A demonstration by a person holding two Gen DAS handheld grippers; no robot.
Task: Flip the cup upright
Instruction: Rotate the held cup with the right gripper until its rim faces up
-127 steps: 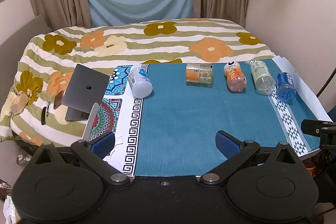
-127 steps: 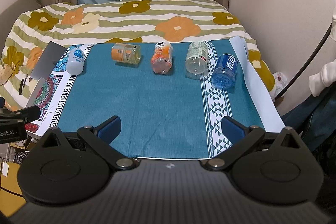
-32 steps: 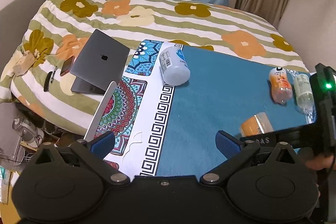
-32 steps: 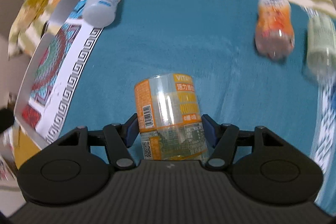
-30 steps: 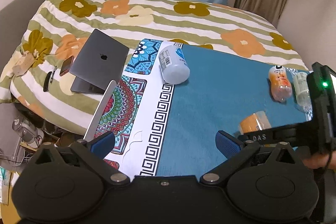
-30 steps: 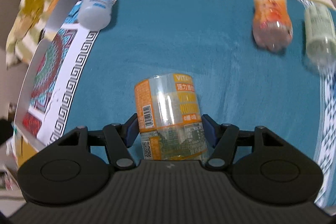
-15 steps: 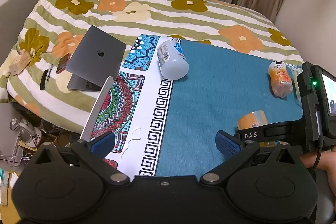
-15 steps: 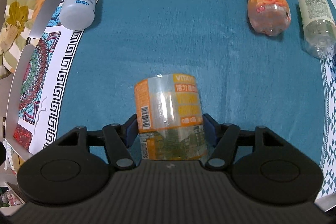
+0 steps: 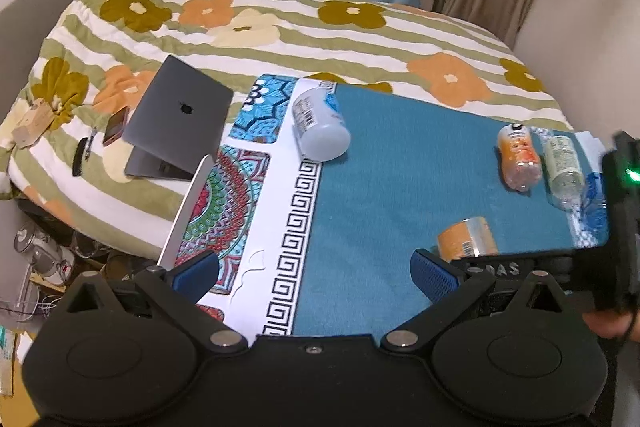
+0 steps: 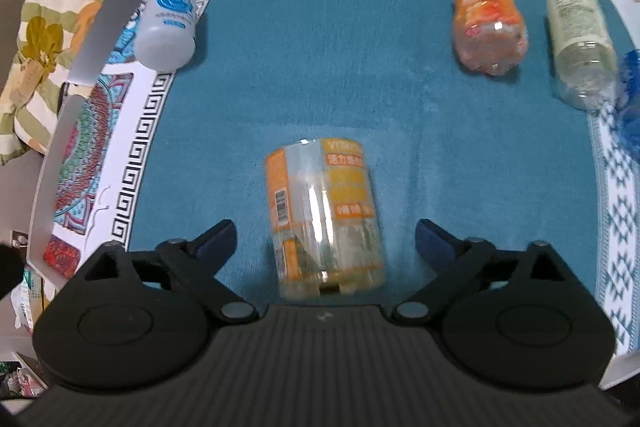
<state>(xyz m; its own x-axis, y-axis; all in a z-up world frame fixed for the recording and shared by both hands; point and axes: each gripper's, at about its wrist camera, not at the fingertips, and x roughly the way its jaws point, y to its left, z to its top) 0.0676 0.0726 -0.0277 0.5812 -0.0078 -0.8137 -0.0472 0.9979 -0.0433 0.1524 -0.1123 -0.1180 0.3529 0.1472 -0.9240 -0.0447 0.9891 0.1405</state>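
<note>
While it stands upright on the teal cloth (image 10: 320, 75) in the lower middle of the right wrist view, the cup (image 10: 324, 215) shows a clear plastic wall wrapped in an orange and yellow label with a barcode; whether anything is inside cannot be told. It sits between the fingers of the right gripper (image 10: 325, 235), whose jaws are spread wide with a gap on each side of it. In the left wrist view the same cup (image 9: 467, 238) appears at lower right, just past that gripper's black bar. The left gripper (image 9: 314, 274) is also spread wide and holds nothing, hovering over the patterned edge of the cloth. Toward the upper left lies a white bottle (image 10: 167, 27) on its side; at upper right an orange bottle (image 10: 488, 19), a pale green bottle (image 10: 580, 39) and a blue bottle (image 10: 632, 99) lie on their sides. A closed laptop (image 9: 176, 119) rests on the flowered bedspread (image 9: 280, 23)
</note>
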